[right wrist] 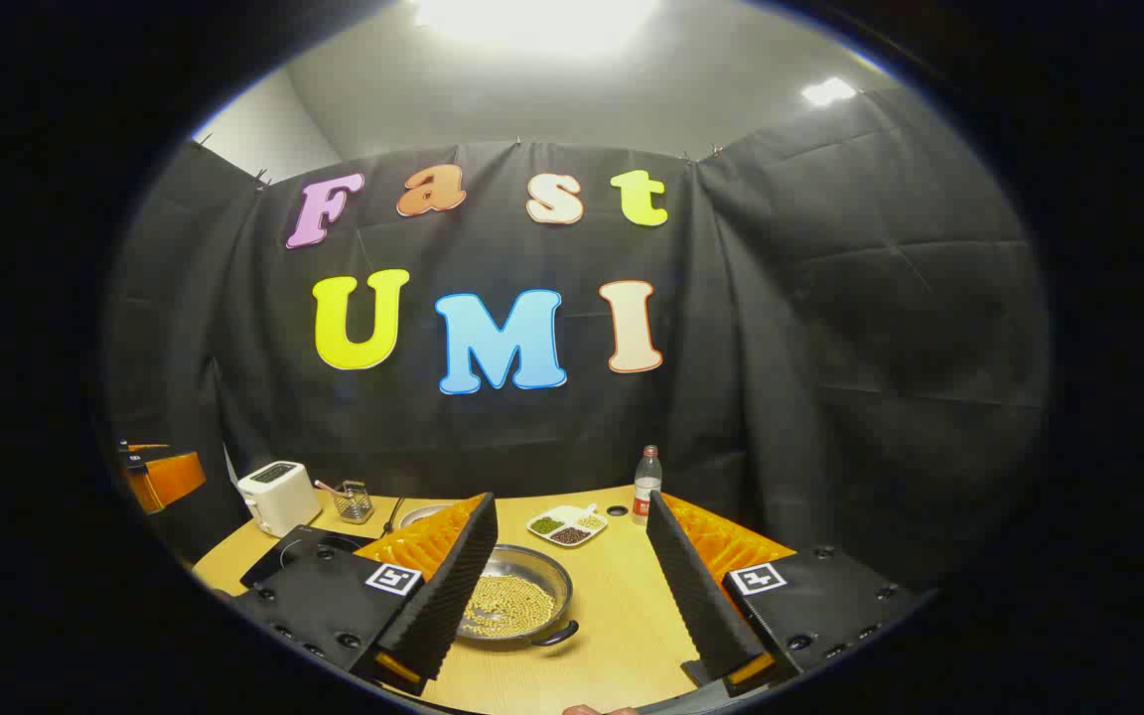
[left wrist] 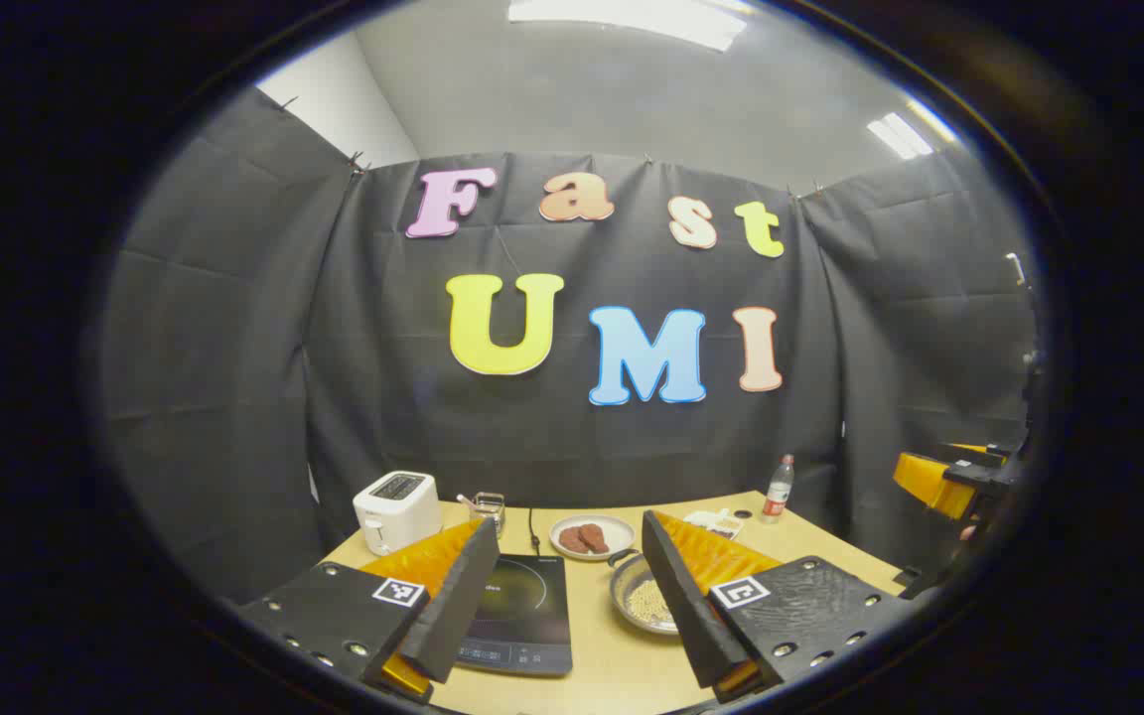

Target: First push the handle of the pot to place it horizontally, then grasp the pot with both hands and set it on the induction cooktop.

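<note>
A metal pot [right wrist: 517, 601] holding pale beans sits on the wooden table, with a dark loop handle [right wrist: 558, 634] on its near right side. In the left gripper view the pot [left wrist: 635, 596] lies partly behind my right finger, right of the black induction cooktop [left wrist: 517, 611]. My left gripper [left wrist: 572, 636] is open, held above the table before the cooktop. My right gripper [right wrist: 572, 616] is open too, hovering above and short of the pot, nothing between its fingers. The cooktop [right wrist: 294, 551] shows left of the pot, partly hidden.
A white toaster [left wrist: 395, 508], a small glass holder [left wrist: 488, 508] and a plate with brown food [left wrist: 592, 536] stand behind the cooktop. A divided dish [right wrist: 567, 526] and a bottle [right wrist: 645, 484] sit behind the pot. The other gripper [left wrist: 949, 477] is at far right.
</note>
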Motion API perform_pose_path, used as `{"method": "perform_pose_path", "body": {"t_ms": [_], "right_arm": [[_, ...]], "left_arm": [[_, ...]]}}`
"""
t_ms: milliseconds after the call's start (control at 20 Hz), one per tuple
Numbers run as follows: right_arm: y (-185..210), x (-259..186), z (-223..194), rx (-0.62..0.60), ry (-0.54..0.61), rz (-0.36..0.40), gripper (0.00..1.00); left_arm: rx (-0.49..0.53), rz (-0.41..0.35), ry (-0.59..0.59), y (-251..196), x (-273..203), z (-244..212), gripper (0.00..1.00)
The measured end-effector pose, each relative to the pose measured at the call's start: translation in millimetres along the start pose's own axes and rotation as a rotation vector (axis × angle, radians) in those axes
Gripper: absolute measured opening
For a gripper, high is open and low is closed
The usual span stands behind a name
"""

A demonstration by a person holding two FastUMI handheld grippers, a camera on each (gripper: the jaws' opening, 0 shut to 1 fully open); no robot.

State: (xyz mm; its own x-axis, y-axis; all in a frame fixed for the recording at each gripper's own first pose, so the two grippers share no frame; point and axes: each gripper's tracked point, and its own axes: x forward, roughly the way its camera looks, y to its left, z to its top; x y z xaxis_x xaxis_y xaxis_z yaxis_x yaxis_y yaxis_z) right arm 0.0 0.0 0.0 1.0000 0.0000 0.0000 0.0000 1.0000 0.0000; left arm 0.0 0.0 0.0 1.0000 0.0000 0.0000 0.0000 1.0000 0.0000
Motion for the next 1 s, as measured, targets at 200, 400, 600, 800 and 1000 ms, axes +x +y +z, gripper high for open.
{"method": "perform_pose_path", "body": {"t_ms": [200,400,600,800,1000], "right_arm": [[5,-4,-4,0.001,0.009,0.012,0.97],[9,-6,-4,-0.005,0.01,0.025,0.94],[10,-8,-5,-0.006,0.01,0.028,0.97],[9,-8,-8,-0.013,0.02,0.03,0.94],[8,-2,-5,-0.02,0.026,0.029,0.97]], "left_arm": [[0.007,0.009,0.002,5,-2,-2,0.86],[0.009,0.004,0.003,3,-5,-2,0.88],[0.016,-0.004,0.008,1,-5,-7,0.91],[0.02,-0.005,0.011,-2,-5,-9,0.91],[0.013,-0.007,0.015,-1,-5,-13,0.86]]}}
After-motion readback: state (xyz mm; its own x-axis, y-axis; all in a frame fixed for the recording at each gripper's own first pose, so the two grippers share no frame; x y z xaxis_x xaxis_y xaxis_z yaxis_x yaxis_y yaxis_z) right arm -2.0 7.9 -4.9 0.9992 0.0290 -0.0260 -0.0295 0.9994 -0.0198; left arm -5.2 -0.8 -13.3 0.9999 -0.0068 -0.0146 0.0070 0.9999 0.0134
